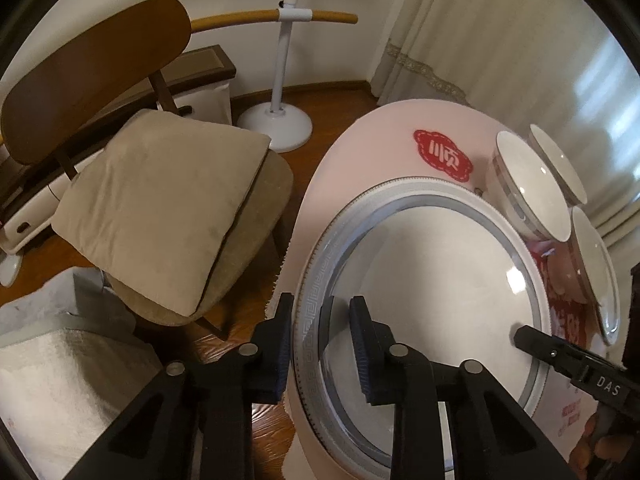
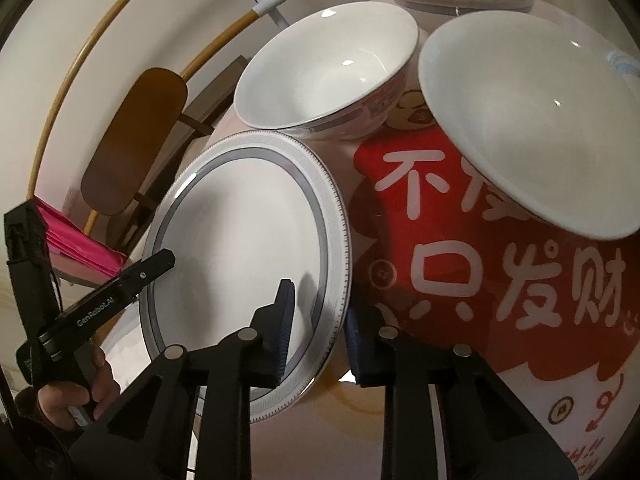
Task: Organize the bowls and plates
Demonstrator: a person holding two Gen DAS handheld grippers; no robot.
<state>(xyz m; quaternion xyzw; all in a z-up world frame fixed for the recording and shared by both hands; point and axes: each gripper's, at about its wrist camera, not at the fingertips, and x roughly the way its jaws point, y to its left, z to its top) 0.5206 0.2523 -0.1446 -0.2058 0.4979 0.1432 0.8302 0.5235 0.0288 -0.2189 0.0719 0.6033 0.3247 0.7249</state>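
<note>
The pink table (image 1: 360,152) carries three bowls and, nearest me, the patterned plate (image 1: 432,280). My left gripper (image 1: 320,344) is narrowed onto its left rim; my right gripper (image 2: 316,340) pinches the opposite rim. I should lift both sides together, level, clearing the closest bowl (image 2: 324,68).

My left claw (image 1: 320,320) points steeply down, its two pads closed on the left rim of the plate (image 1: 432,280), one pad outside the rim and one inside. My right claw (image 2: 318,320) is angled down likewise and clamps the opposite rim. My left hand (image 2: 76,392) grips its handle.
</note>
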